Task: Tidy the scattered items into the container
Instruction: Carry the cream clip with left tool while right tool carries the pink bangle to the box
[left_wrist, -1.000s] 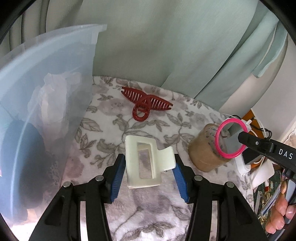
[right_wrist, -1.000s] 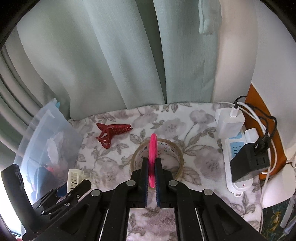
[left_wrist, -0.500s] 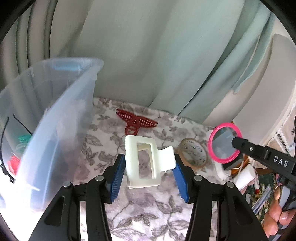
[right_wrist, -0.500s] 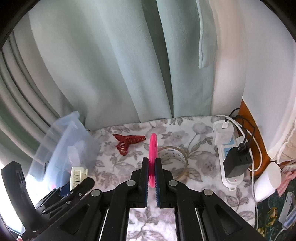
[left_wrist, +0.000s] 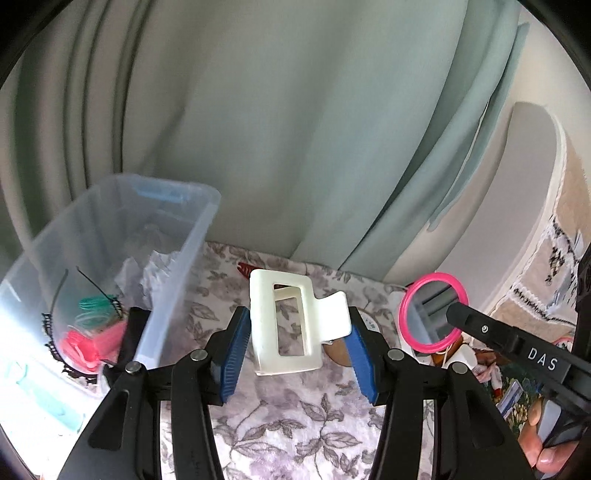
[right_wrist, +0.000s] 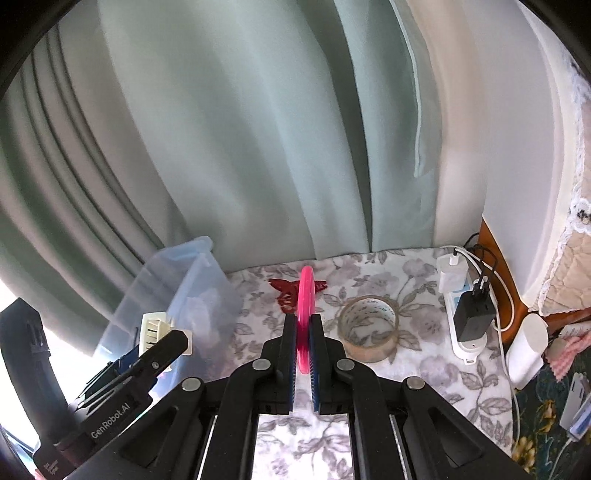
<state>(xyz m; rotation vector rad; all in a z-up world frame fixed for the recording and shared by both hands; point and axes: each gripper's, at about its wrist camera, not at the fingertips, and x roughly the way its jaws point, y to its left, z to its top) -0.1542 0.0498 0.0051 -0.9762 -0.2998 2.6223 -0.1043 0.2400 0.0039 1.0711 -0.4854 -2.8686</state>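
Hair clip (left_wrist: 291, 321), white and boxy, sits clamped between the blue pads of the left hand-held gripper (left_wrist: 295, 350) in the left wrist view, lifted clear of the flowered cloth (left_wrist: 295, 424). The clear plastic bin (left_wrist: 177, 273) stands just to the left, with hair ties and lace already in it. To do this drop well, carry the clip leftward until it is fully past the bin's near wall, then lower it inside before easing the pads apart, so it does not bounce off the rim. At far right the other hand-held gripper (left_wrist: 458, 317) grips a pink-rimmed mirror (left_wrist: 434, 312).

Seen from the right wrist, the right hand-held gripper (right_wrist: 303, 343) is closed tight on the mirror (right_wrist: 306, 306), held edge-on and upright. It should wait its turn and stay right of the bin (right_wrist: 184, 280) so the two tools do not collide. A red hair clip (right_wrist: 284, 291) and a tape roll (right_wrist: 369, 328) lie on the cloth, not yet tidied.
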